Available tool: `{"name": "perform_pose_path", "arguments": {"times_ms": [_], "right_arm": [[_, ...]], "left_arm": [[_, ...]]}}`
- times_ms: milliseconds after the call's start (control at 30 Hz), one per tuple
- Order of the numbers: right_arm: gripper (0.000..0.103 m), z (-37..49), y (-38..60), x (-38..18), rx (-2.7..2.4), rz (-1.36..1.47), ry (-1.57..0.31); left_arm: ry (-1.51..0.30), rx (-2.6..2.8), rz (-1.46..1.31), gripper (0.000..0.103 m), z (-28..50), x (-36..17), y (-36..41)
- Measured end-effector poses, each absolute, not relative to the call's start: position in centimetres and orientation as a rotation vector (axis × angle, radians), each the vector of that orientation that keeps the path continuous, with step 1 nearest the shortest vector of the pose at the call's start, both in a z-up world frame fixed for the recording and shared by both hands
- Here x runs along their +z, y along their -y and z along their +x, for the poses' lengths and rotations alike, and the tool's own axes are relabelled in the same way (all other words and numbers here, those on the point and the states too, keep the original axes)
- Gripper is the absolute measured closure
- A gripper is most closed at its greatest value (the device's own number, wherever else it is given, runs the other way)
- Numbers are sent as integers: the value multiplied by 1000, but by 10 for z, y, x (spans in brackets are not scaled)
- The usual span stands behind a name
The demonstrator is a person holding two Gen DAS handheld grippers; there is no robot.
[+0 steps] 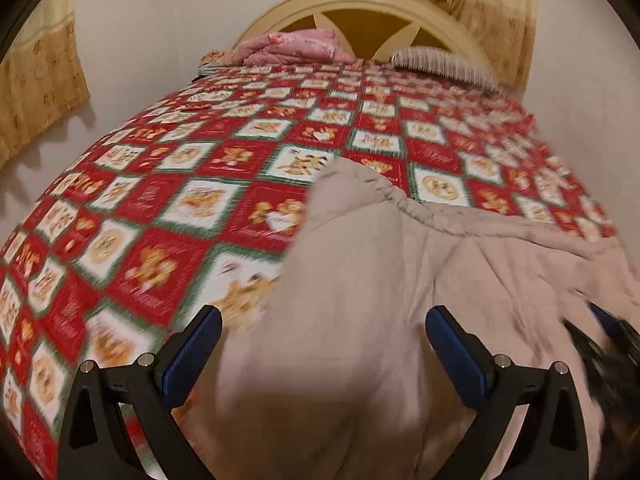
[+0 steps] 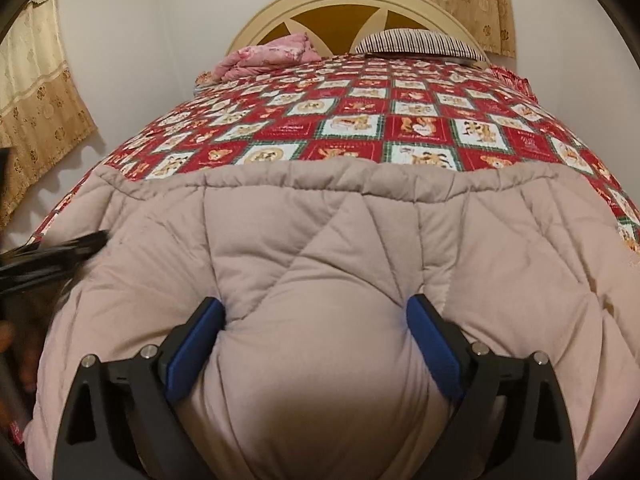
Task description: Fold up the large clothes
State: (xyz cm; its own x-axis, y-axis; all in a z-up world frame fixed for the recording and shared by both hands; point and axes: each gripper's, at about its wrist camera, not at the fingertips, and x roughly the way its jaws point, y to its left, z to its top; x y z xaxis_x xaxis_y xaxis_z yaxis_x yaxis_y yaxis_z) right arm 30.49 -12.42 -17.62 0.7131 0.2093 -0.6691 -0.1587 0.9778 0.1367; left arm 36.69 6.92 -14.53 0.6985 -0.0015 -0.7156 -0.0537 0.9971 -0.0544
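A thick beige quilted comforter (image 2: 320, 232) lies on the near part of the bed, its piped edge running across the bedspread. It also shows in the left wrist view (image 1: 380, 280), blurred by motion. My right gripper (image 2: 316, 320) has its jaws pressed into a puffy fold of the comforter and squeezes it between the blue pads (image 2: 200, 344). My left gripper (image 1: 324, 332) has its jaws wide, with a bulge of the comforter between them; I cannot tell whether the pads (image 1: 192, 356) press on it. The other gripper shows as a dark blur at the right edge of the left wrist view (image 1: 608, 344) and at the left edge of the right wrist view (image 2: 52, 256).
The bed carries a red, white and green checked bedspread with bear prints (image 2: 400, 120). A pink bundle (image 2: 272, 56) and a striped pillow (image 2: 420, 42) lie by the cream headboard (image 2: 344, 0). Yellow curtains (image 2: 36, 112) hang on the walls.
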Motion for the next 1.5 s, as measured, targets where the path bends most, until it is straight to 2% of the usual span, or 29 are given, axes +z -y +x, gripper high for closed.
{"name": "perform_pose_path", "arguments": {"times_ms": [133,267,467,633,867,1033,1200,1267,1300,1333,1400,1500], "right_arm": [[7,304,118,-177,180,41,-761],[7,307,114,-179,151,7,-770],[7,304,114,-178,138,-5,-762],[7,302,113,-176,125,-10,-751],[7,300,114,-175,117,-6,-737],[7,299,116,-175,126,5,-732],[7,298,116,-175,124,5,-730],[7,299,116,-174,126,6,-729],[7,299,116,-174,125,6,-729],[7,299,116,-174,125,6,-729],[7,299,116,-174,124,5,-729],[6,299,116,-174,127,2,-732]], "left_arm": [[-757,42,-74,1,300,-130,-111],[-782,-1,-170,1,238,-138,-143],[-810,-198,-434,1,175,-163,-136],[-796,-279,-497,1,181,-174,-107],[-863,-229,-618,1,196,-202,-115],[-764,-250,-663,1,192,-204,-122],[-636,-252,-762,1,220,-192,-134],[-654,-233,-784,12,232,-195,-134],[-657,-245,-784,39,235,-194,-133],[-650,-263,-750,72,239,-189,-130],[-617,-294,-672,82,238,-173,-125],[-509,-361,-570,87,225,-130,-114]]}}
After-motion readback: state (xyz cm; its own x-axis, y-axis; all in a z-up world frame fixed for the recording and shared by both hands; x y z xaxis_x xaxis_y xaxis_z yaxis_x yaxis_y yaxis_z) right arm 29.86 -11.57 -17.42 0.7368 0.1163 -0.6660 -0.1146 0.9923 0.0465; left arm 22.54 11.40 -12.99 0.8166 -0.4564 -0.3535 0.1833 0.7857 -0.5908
